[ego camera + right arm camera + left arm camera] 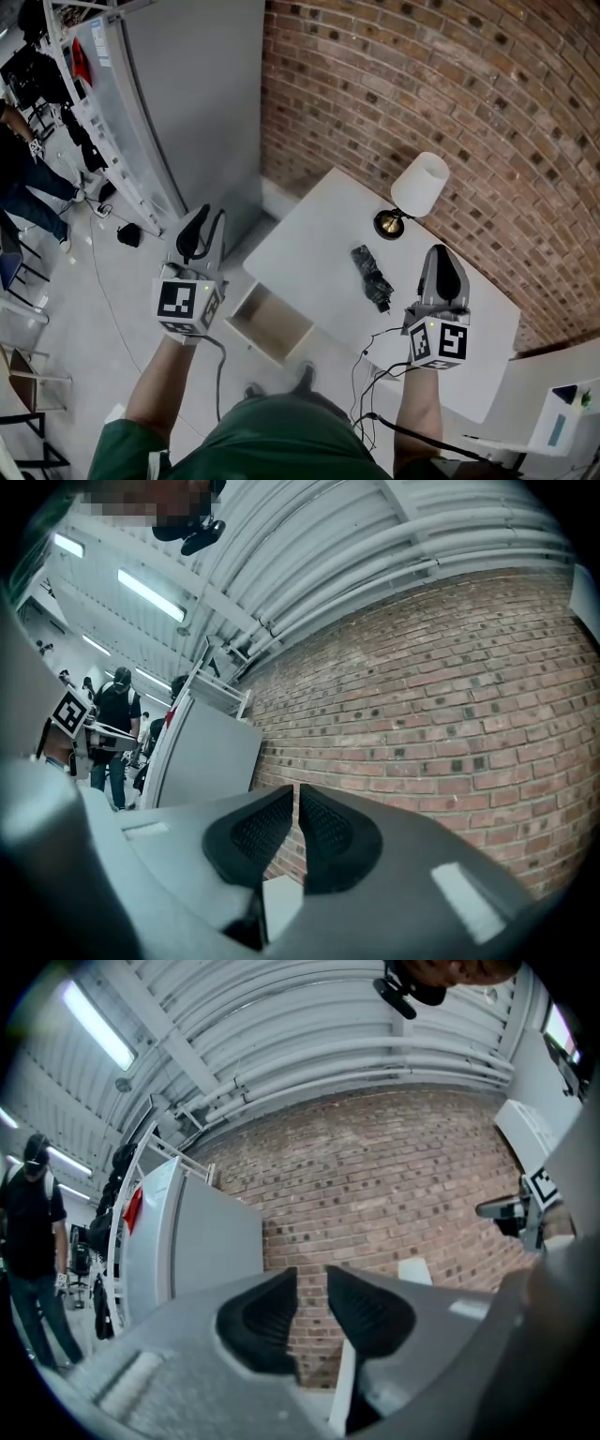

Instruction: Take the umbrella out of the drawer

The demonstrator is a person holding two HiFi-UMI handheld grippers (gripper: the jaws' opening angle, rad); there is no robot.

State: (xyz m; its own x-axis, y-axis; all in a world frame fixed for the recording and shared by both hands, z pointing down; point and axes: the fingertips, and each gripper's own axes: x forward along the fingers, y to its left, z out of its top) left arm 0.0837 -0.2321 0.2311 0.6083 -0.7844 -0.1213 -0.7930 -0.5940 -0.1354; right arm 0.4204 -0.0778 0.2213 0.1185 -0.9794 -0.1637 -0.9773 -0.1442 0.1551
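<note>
A black folded umbrella [372,277] lies on the white table [309,244], just below the lamp's foot. The table's drawer [270,323] stands pulled out at the front, and its inside looks bare. My left gripper [197,223] hangs over the floor to the left of the table; in the left gripper view [311,1279] its jaws stand a little apart with nothing between them. My right gripper [442,255] hovers over the table to the right of the umbrella, apart from it; in the right gripper view [296,794] its jaws are shut and empty. Both point toward the brick wall [375,1185].
A table lamp with a white shade [419,185] stands at the back of the table by the brick wall [422,84]. A tall grey cabinet [187,103] rises to the left. A person [23,178] and racks are far left. Cables [375,375] trail near my right arm.
</note>
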